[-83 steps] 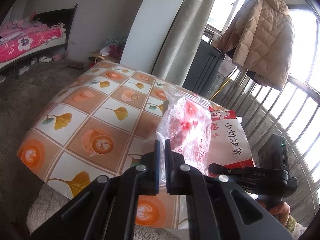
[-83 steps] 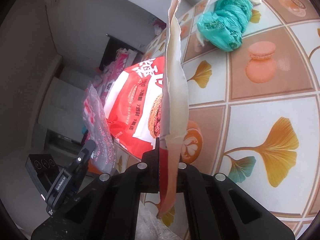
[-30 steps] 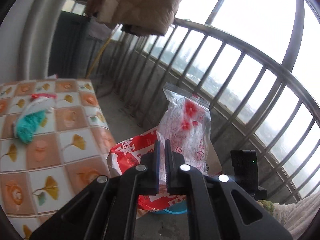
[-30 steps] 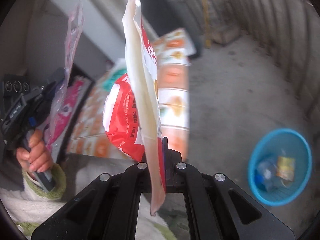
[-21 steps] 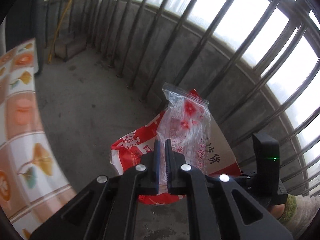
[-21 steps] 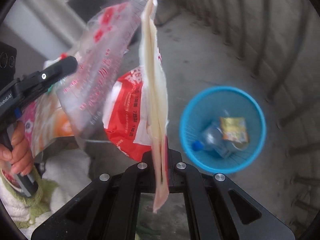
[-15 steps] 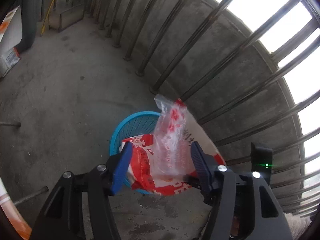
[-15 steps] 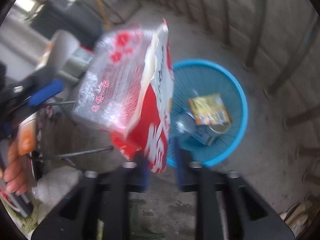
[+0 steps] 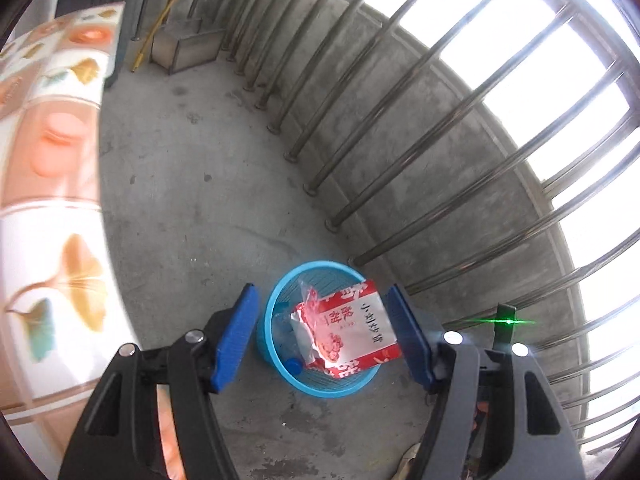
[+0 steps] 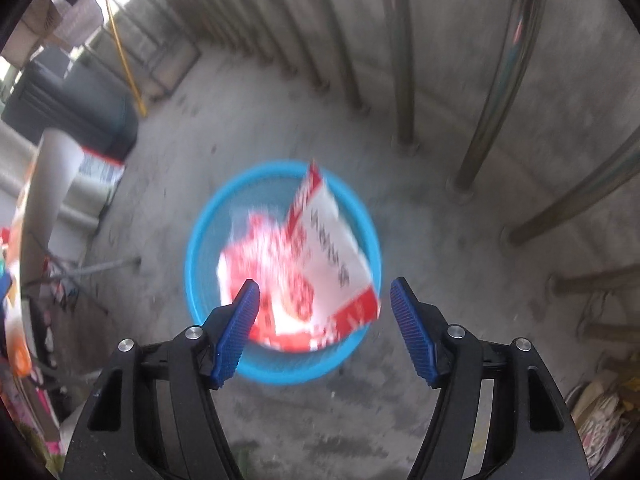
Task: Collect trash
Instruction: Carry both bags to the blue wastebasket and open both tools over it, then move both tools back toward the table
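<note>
Blue-padded left gripper (image 9: 322, 336) gaping wide, holding nothing | right gripper (image 10: 324, 330) likewise | red-white bag (image 9: 356, 330) and clear bag (image 9: 306, 320) lying in blue basket (image 9: 276, 304), lower centre

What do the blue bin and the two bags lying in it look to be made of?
Bin: probably plastic, judging by its uniform bright blue and fine mesh wall. Red-and-white bag: seemingly printed plastic film or paper, flat and creased, matte. Clear bag: thin see-through plastic with red print, crinkled and shiny.
</note>
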A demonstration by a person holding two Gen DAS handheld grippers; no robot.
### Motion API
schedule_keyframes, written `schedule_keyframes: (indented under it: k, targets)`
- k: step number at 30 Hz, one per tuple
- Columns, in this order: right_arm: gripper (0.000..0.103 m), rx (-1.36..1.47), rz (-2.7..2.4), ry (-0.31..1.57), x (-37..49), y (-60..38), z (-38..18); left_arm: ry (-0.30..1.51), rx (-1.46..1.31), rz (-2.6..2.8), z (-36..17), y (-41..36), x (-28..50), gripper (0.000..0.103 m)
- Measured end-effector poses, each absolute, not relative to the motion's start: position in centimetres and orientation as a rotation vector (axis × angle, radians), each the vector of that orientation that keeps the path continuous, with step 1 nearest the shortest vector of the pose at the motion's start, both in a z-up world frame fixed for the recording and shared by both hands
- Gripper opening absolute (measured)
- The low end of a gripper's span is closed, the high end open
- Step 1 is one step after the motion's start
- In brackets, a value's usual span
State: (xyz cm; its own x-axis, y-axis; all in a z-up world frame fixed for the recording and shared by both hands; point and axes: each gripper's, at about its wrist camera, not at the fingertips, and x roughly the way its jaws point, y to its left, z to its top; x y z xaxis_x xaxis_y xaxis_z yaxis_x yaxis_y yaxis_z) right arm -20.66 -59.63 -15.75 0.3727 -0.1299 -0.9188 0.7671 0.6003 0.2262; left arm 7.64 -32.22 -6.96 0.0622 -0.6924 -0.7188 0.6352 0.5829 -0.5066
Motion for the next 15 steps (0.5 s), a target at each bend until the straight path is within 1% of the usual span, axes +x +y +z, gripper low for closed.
schedule_keyframes:
  k: [1, 3, 5, 7, 10, 15]
  targets:
    - [0.065, 0.713, -0.655, 1.014, -20.3, -59.9, -15.7, 1.105, -0.078, -1.009, -5.9, -31.1, 7.7, 0.064]
    - [0.066, 0.665, -0.651, 0.968, -19.1, -59.7, -13.7, 1.049, -0.101, -1.015, -3.6, -28.7, 7.7, 0.066]
    - [0.067, 0.608, -0.621, 0.93, -17.3, -58.6, -11.5, 0.985, -0.121, -1.016, -1.7, -26.1, 7.6, 0.069]
    - [0.07, 0.556, -0.581, 0.902, -15.1, -57.3, -10.3, 0.904, -0.141, -1.002, 0.6, -23.0, 7.6, 0.072]
    - [0.074, 0.486, -0.463, 0.874, -11.1, -53.8, -7.9, 0.812, -0.169, -0.948, 2.7, -18.4, 7.7, 0.075]
    - [0.077, 0.372, -0.245, 0.861, -4.8, -46.4, -5.3, 0.704, -0.215, -0.801, 4.8, -10.0, 8.0, 0.078]
